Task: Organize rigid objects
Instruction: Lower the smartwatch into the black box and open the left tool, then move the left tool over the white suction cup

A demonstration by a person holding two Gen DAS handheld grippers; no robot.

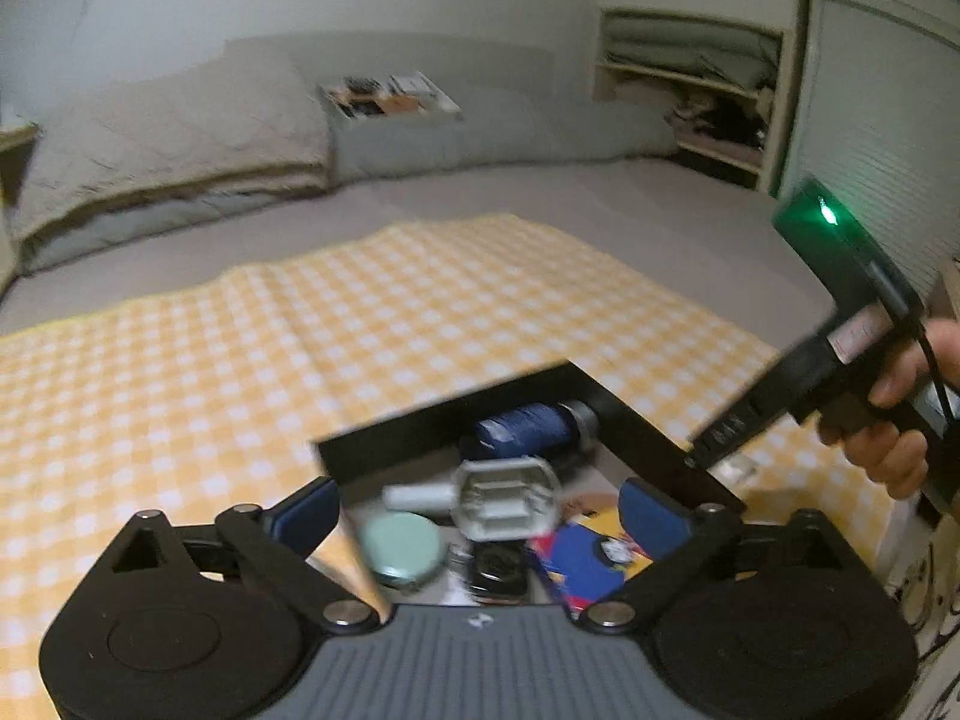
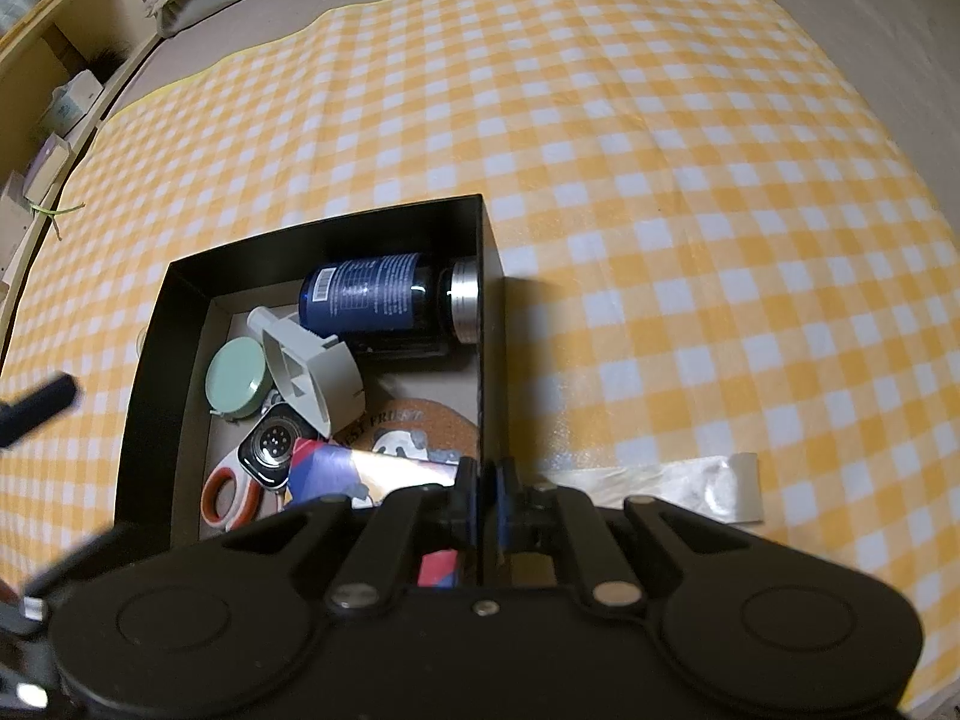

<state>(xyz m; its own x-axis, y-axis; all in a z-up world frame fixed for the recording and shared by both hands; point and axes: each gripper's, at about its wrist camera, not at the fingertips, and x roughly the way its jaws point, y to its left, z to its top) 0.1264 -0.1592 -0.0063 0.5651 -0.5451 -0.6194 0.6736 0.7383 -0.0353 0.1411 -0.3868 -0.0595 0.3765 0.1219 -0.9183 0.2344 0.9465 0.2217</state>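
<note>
So, the black box (image 2: 489, 276) sits on the yellow checked cloth (image 2: 660, 180) on the bed (image 1: 540, 192), and it's already loaded w/ rigid stuff: a blue bottle (image 2: 372, 300) lying on its side at the far end, a grey plastic piece (image 2: 312, 369) leaning over a mint-green round tin (image 2: 237, 381), a smartwatch (image 2: 270, 444), orange-handled scissors (image 2: 228, 498), a cork coaster (image 2: 420, 426) and a colourful booklet (image 2: 336, 468).

The left hand-held gripper (image 1: 480, 510) is seen wide open right above the box, nothing between its blue pads (image 1: 645, 510); the grey piece and tin lie just ahead of and below it. Looks like a drop-off has been done, tbh, though that's a guess.

The right hand-held gripper (image 2: 487, 498) is closed tight, pinched on the box's near right wall, it seems, so the box is being steadied. A clear plastic strip (image 2: 678, 486) lies just to the right of it, outside the box.

To do this step well: the left one should be lifted straight up and clear, not dragged sideways, bc the grey piece is perched on other items and could be knocked or tipped. The right-side hold should be kept firm till the left one is clear. After that, any leftover items on the cloth can be looked for; none are visible apart from that strip, imo.
</note>
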